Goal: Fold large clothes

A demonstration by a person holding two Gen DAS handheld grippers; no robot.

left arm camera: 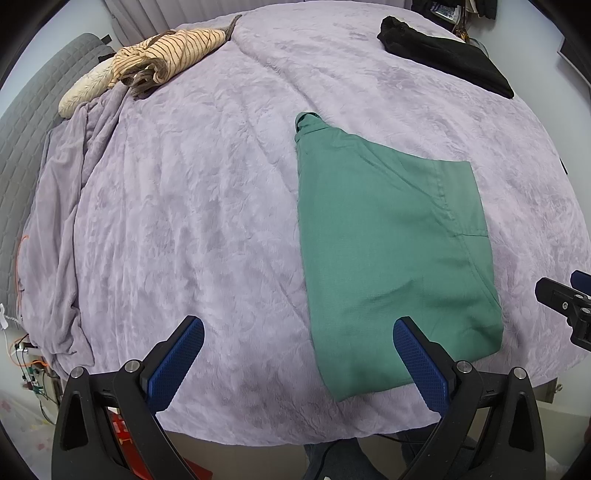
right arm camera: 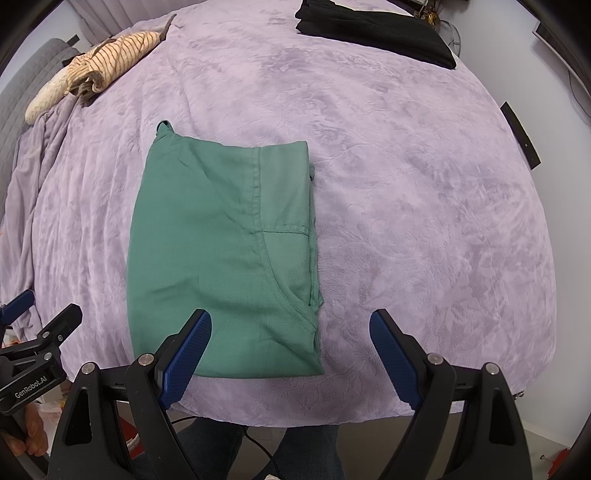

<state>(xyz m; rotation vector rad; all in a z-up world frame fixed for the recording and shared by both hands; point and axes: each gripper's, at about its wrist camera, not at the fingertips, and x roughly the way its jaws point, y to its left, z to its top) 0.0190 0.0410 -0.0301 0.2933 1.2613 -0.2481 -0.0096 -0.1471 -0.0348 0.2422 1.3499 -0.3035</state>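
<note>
A green garment (left arm camera: 391,236) (right arm camera: 225,254) lies folded into a flat rectangle on the lilac plush bedspread (left arm camera: 203,206) (right arm camera: 406,221), near the bed's front edge. My left gripper (left arm camera: 297,328) hovers open above the bed's front edge, its right pad over the garment's lower part, nothing between its fingers. My right gripper (right arm camera: 290,321) also stands open above the garment's near right corner, empty. Each gripper shows at the edge of the other's view.
A striped beige garment (left arm camera: 166,59) (right arm camera: 110,55) lies crumpled at the far left beside a cream pillow (left arm camera: 85,92). A folded black garment (left arm camera: 447,55) (right arm camera: 373,29) lies at the far right. A grey quilted headboard (left arm camera: 22,147) stands left. A person's legs (right arm camera: 295,454) are below the bed edge.
</note>
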